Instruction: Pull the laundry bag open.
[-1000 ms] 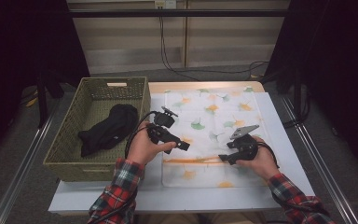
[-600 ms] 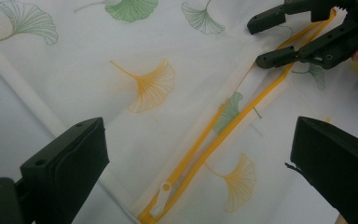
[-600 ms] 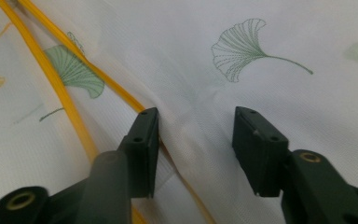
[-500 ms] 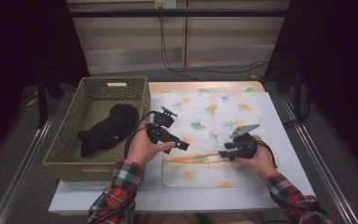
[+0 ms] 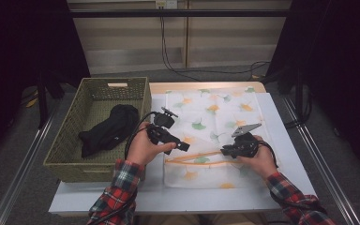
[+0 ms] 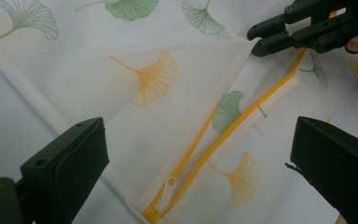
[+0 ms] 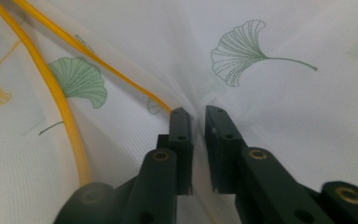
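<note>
A white mesh bag [image 5: 215, 112] printed with ginkgo leaves lies flat on the table, its yellow zipper [image 6: 261, 100] partly undone. The white zipper pull [image 6: 168, 186] sits at the near end. My left gripper [image 6: 198, 135] hovers open above the bag near the pull, with nothing between its fingers. My right gripper [image 7: 198, 116] has just been closing and is now shut on a fold of the bag's fabric at the upper lip of the zipper opening [image 7: 56, 88]. In the left gripper view the right gripper [image 6: 256, 39] pinches that lip. From above, the left gripper [image 5: 185, 146] and right gripper [image 5: 224, 151] face each other across the zipper.
A green woven basket [image 5: 70, 140] stands at the table's left with a black garment [image 5: 108, 129] in it. The table's white top [image 5: 281, 140] borders the bag on the right. Cables hang at the back.
The right gripper's jaws have drawn together onto the bag's fabric by the zipper. Both hands have stayed where they were.
</note>
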